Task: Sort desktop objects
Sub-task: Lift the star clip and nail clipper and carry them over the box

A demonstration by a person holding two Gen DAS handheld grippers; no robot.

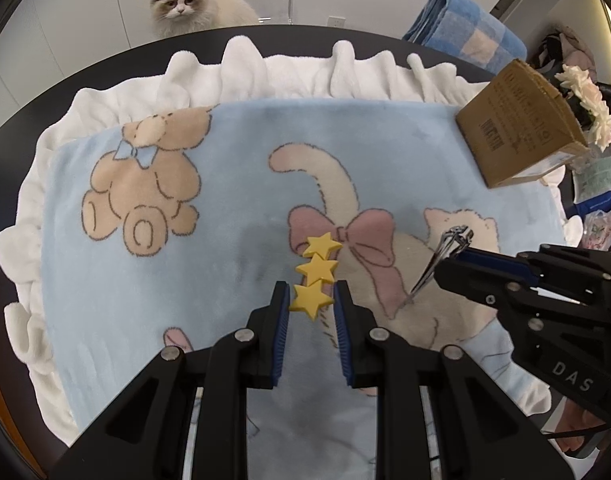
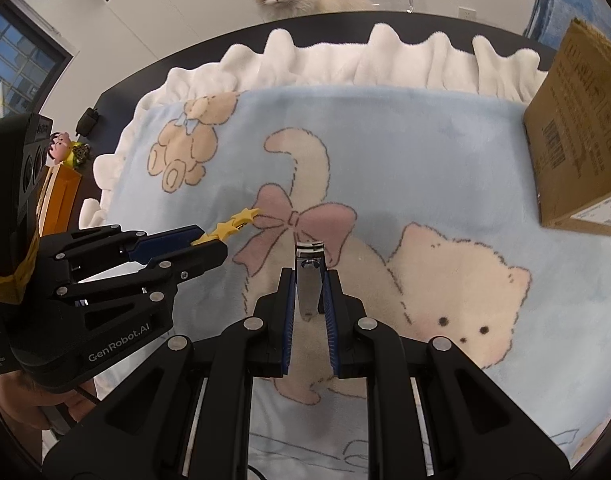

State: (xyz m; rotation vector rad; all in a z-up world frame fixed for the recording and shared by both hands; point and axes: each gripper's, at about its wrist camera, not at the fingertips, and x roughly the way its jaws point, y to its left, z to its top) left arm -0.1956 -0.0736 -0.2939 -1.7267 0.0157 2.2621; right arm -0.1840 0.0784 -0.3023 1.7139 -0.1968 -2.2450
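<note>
Left wrist view: the left gripper (image 1: 311, 300) has its jaws clamped on the near star of a yellow plastic clip shaped as three joined stars (image 1: 316, 270), held above the pale blue fleece blanket printed with a bear and a cat (image 1: 233, 152). To the right of the clip, the right gripper (image 1: 445, 268) carries a silver metal nail clipper (image 1: 445, 258). The brown cardboard box (image 1: 517, 128) stands at the blanket's far right corner, on the dark bench (image 1: 117, 50). A live cream and brown cat (image 1: 193, 6) sits beyond the bench's far edge.

Right wrist view: the right gripper (image 2: 310, 300) has its jaws clamped on the nail clipper (image 2: 309, 276), raised over the blanket (image 2: 405, 140). The left gripper (image 2: 209, 246) holds the star clip (image 2: 229, 228) to the clipper's left. The box (image 2: 577, 140) lies to the far right.

Judgement: both items are picked up, and the carry step is in hand. The next move calls for taking each to its sorting place, probably the box, then opening the jaws.
</note>
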